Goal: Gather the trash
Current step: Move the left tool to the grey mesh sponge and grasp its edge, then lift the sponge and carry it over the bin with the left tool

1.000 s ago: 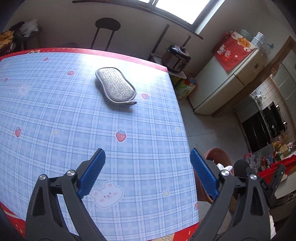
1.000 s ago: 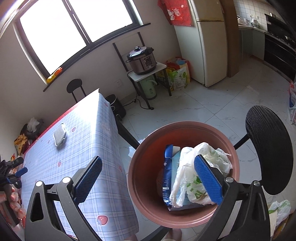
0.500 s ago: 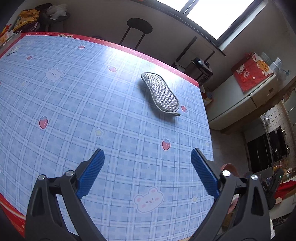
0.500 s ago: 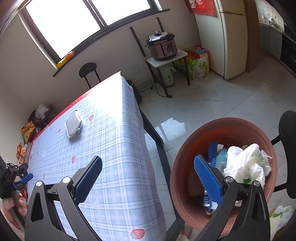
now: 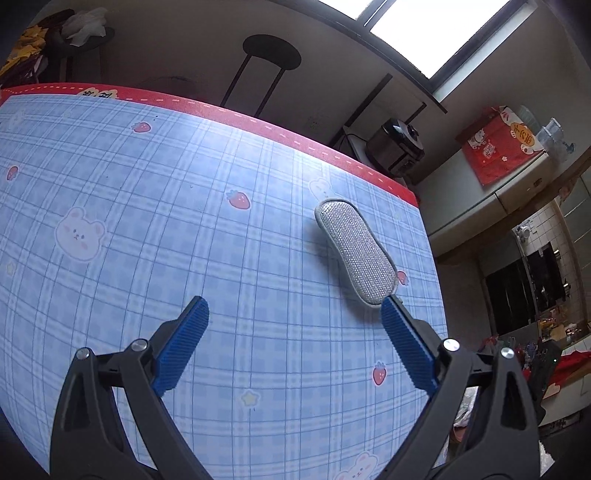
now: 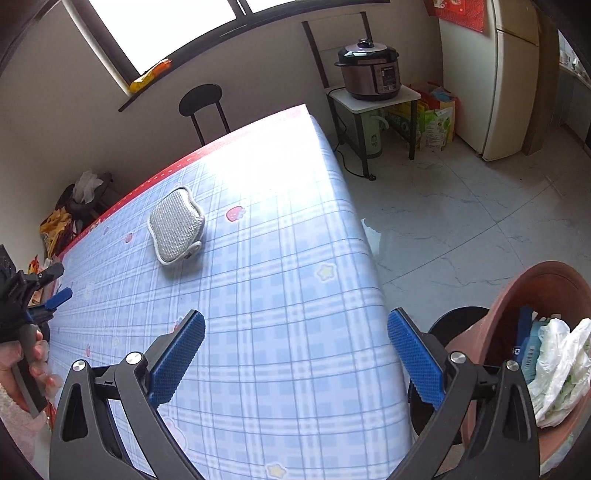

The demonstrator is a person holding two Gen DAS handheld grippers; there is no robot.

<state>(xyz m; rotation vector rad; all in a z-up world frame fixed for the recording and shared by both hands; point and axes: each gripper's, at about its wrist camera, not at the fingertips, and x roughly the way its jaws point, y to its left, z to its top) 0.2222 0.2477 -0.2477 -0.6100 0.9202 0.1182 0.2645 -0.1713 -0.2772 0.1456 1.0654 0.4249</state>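
Both my grippers are wide apart and holding nothing: left gripper (image 5: 294, 312) hovers over the checked tablecloth (image 5: 147, 206), aimed at the silver scrub pad (image 5: 355, 254); right gripper (image 6: 295, 330) hangs nearer the edge. The brown bin (image 6: 509, 299) sits off the table corner so trash (image 6: 557, 365) drops straight in. The cooker's (image 6: 369, 70) label is too blurry to read.

Table (image 5: 155, 229), blue plaid cloth (red border): one grey pad (image 5: 356, 254) lying flat near the far edge.

Window (image 6: 166, 33) glare, fisheye-warped edges
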